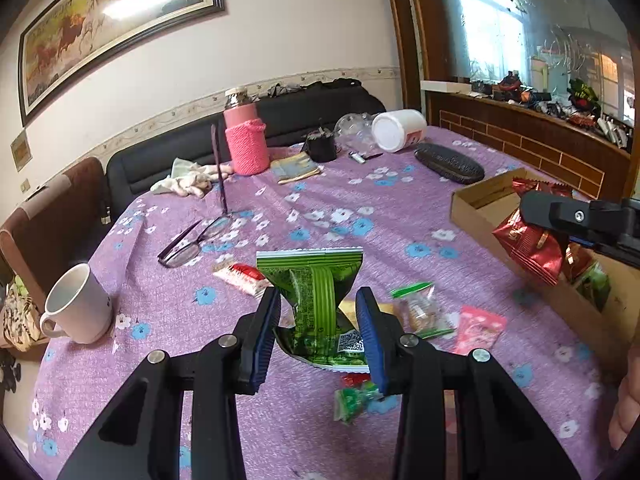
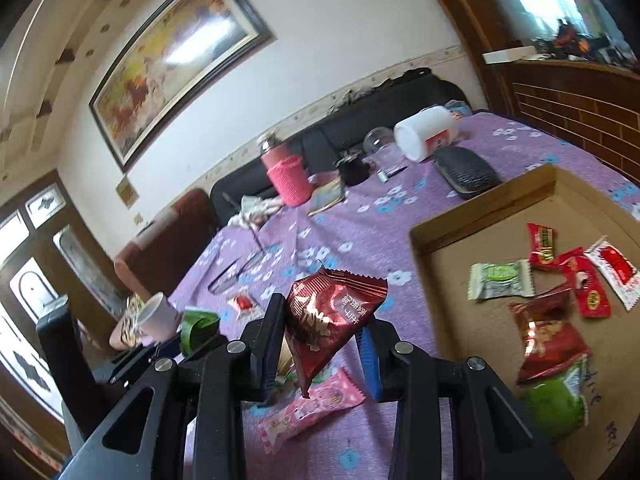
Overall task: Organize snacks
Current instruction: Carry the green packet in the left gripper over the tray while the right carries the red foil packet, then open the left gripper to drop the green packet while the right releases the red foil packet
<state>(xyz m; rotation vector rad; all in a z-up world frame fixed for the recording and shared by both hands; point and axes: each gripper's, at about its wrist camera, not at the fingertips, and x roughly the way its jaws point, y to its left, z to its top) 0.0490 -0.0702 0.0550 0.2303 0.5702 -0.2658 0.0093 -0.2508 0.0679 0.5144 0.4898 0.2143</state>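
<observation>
My left gripper [image 1: 318,304] is shut on a green snack packet [image 1: 316,304] and holds it above the purple flowered tablecloth [image 1: 320,204]. My right gripper [image 2: 322,320] is shut on a dark red snack packet [image 2: 328,316]; in the left wrist view that red packet [image 1: 528,244] hangs over the edge of the cardboard box [image 1: 476,208]. The cardboard box [image 2: 480,216] holds several snacks, red, green and white. Loose snacks lie on the cloth: a pink packet [image 1: 478,328], a clear packet with green ends [image 1: 420,310], a red-and-white packet [image 1: 240,276] and a small green candy [image 1: 352,398].
A white mug [image 1: 76,308] stands at the left table edge. Glasses [image 1: 192,240], a pink knit-covered bottle [image 1: 244,136], a black case [image 1: 448,162], a tipped white jar [image 1: 400,128] and a cloth [image 1: 188,180] lie farther back. A black sofa [image 1: 160,164] stands behind.
</observation>
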